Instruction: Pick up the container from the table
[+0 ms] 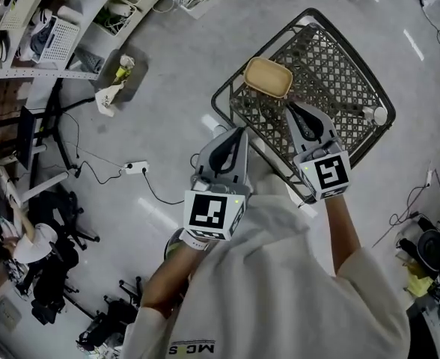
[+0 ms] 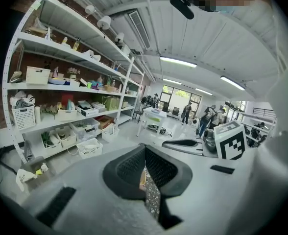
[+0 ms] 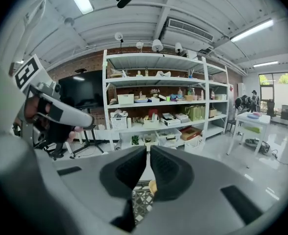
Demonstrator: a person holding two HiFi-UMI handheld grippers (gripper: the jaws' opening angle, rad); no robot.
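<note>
A shallow tan container [image 1: 268, 77] rests on the near corner of a black wire basket [image 1: 332, 58] that stands on the floor. My right gripper [image 1: 289, 105] is shut, its tips just short of the container's near edge. Over the basket's left rim my left gripper [image 1: 242, 130] hangs shut, holding nothing. In the left gripper view the pads [image 2: 156, 168] meet, with mesh and a sliver of the tan container [image 2: 141, 177] showing below them. In the right gripper view the gripper [image 3: 148, 163] is shut, and a bit of the container [image 3: 153, 186] and mesh show under it.
White shelving [image 1: 63, 21] with bins runs along the top left. A power strip [image 1: 135, 167] and its cable lie on the grey floor, and an office chair [image 1: 55, 223] stands at the left. Shelves [image 3: 158, 102] and a white table [image 3: 254, 119] lie ahead.
</note>
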